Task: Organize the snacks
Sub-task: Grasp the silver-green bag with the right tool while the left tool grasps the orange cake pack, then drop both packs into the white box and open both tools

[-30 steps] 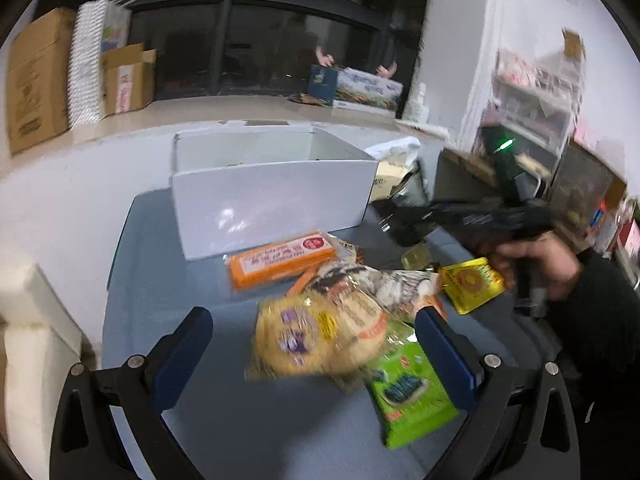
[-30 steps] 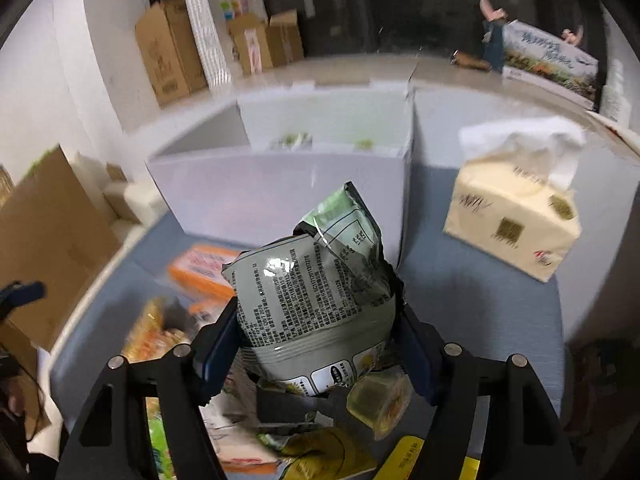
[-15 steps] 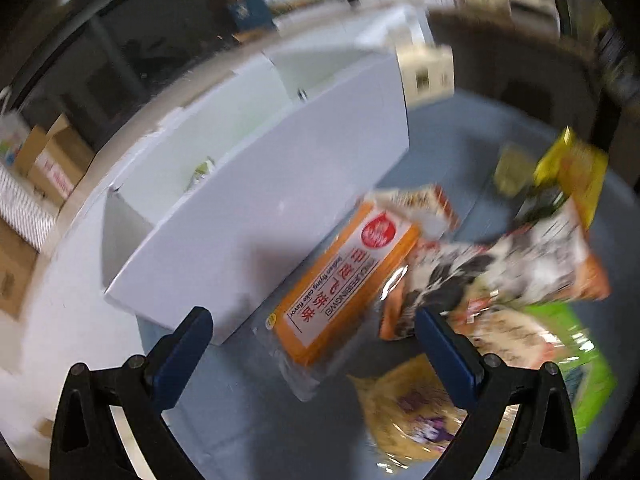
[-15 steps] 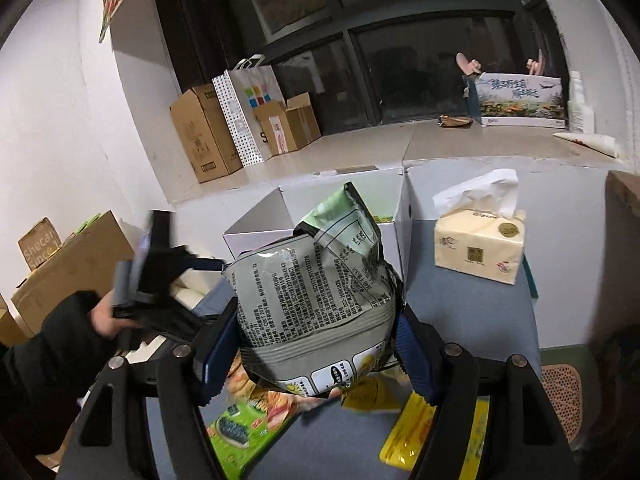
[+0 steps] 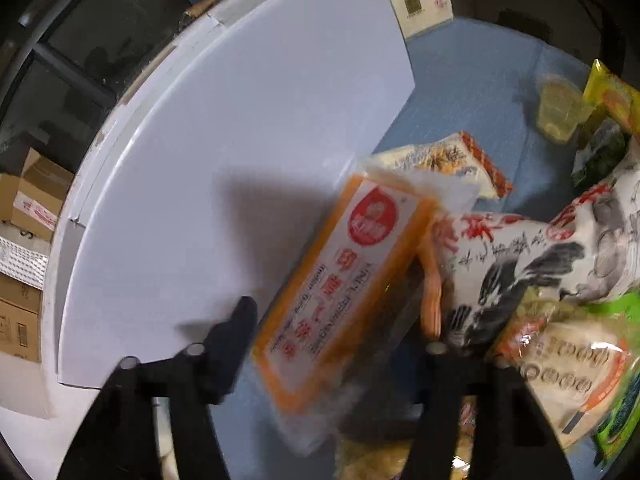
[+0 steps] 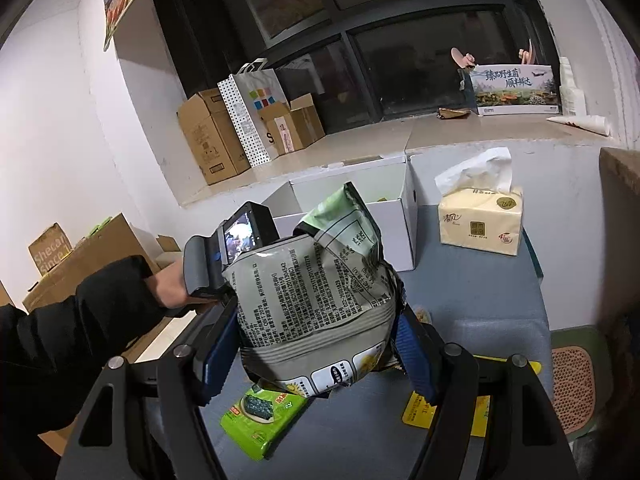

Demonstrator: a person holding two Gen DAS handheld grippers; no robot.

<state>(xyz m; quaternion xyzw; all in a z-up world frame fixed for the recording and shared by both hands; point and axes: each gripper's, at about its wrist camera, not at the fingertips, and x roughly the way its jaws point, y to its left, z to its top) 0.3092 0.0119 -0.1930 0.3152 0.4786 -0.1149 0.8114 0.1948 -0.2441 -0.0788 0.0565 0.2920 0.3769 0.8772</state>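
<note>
In the left wrist view an orange snack packet [image 5: 352, 276] with a red round label lies tilted against the front wall of the white box [image 5: 224, 140]. My left gripper [image 5: 334, 320] is closing its jaws on it, and the dark fingers [image 5: 236, 340] touch its long edges. My right gripper [image 6: 316, 344] is shut on a crumpled grey and green snack bag [image 6: 312, 296], held above the blue table [image 6: 480, 304]. The box [image 6: 404, 224] stands open behind that bag.
A rooster-print bag [image 5: 540, 256], a jelly cup [image 5: 560, 108] and several other packets crowd the right of the orange packet. A green seaweed pack [image 6: 260, 416] and a yellow packet [image 6: 420, 412] lie under the right gripper. A tissue box [image 6: 480, 220] stands right of the box. A black-sleeved hand [image 6: 168, 288] holds the left gripper.
The left gripper swung down and rolled over the orange packet, and its jaws narrowed from wide open onto it. The right gripper pulled back and up with the bag.
</note>
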